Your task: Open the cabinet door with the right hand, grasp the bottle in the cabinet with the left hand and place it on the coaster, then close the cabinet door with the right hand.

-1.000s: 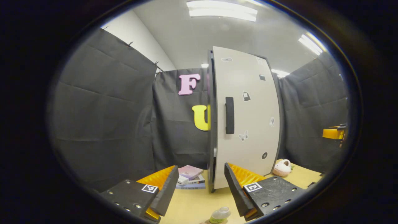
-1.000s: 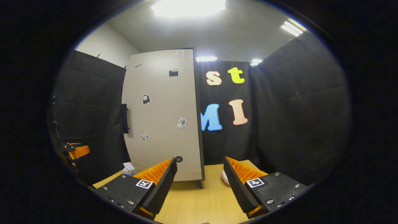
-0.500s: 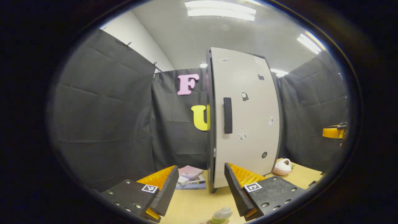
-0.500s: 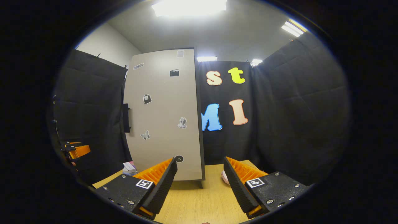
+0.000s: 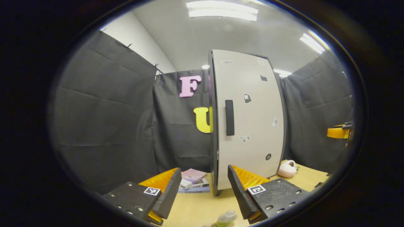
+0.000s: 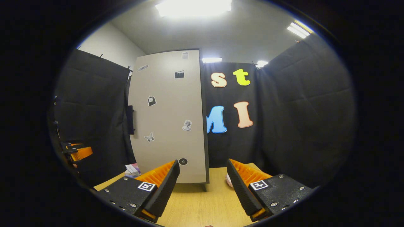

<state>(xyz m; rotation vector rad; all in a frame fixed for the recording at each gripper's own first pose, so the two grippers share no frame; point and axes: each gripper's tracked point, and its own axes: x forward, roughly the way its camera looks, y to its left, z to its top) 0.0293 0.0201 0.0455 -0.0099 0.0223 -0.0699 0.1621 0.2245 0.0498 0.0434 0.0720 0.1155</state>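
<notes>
Left gripper view: my left gripper [image 5: 204, 189], fingers spread apart and holding nothing. Cabinet [image 5: 249, 119] at 12 o'clock, door shut, dark handle [image 5: 229, 117] along its left edge. Books [image 5: 193, 181] stacked on the table [image 5: 192, 211] at 11 o'clock, just beside the cabinet's foot. Pink slipper [image 5: 287, 169] at 2 o'clock past the cabinet's right corner. Bottle [image 5: 226, 218] at 6 o'clock on the near table edge, below the fingers; coaster not discernible. Bare table between fingers and cabinet.

Right gripper view: my right gripper [image 6: 202, 186], fingers likewise parted and empty. Cabinet at 11 o'clock, handle at its far left edge. Open table straight ahead, wall cloth behind. Left gripper at 9 o'clock, well apart.
</notes>
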